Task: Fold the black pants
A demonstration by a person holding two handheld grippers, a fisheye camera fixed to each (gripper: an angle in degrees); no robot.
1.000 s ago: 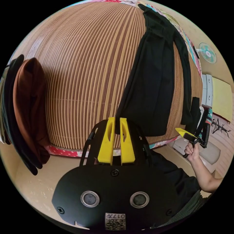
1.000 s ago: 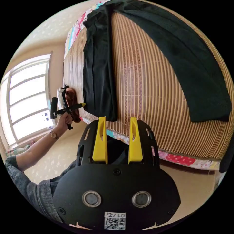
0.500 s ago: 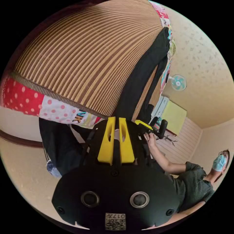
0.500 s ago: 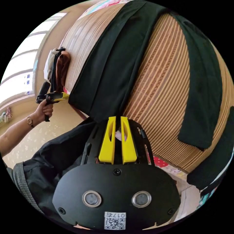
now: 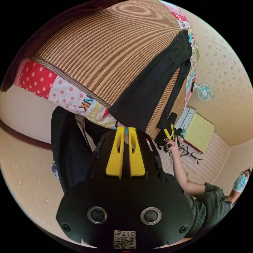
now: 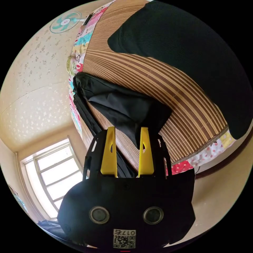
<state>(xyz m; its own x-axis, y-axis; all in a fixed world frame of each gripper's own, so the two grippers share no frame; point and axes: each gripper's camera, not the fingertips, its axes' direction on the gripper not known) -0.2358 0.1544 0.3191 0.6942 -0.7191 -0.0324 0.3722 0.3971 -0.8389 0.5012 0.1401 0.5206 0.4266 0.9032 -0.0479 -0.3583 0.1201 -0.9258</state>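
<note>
Black pants (image 5: 147,92); brown-striped mat (image 5: 100,52); red polka-dot quilt (image 5: 37,79).

The left tool (image 5: 126,129) hides the near corner of the black pants (image 5: 147,89), so its grip cannot be judged, and a second dark garment (image 6: 189,52) runs off the right gripper view's edge.

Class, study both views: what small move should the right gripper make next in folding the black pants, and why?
Probably close the right gripper. Its fingers stand open with a corner of the black pants lying between them, not yet pinched, while the left gripper is shut beside the other hem.
</note>
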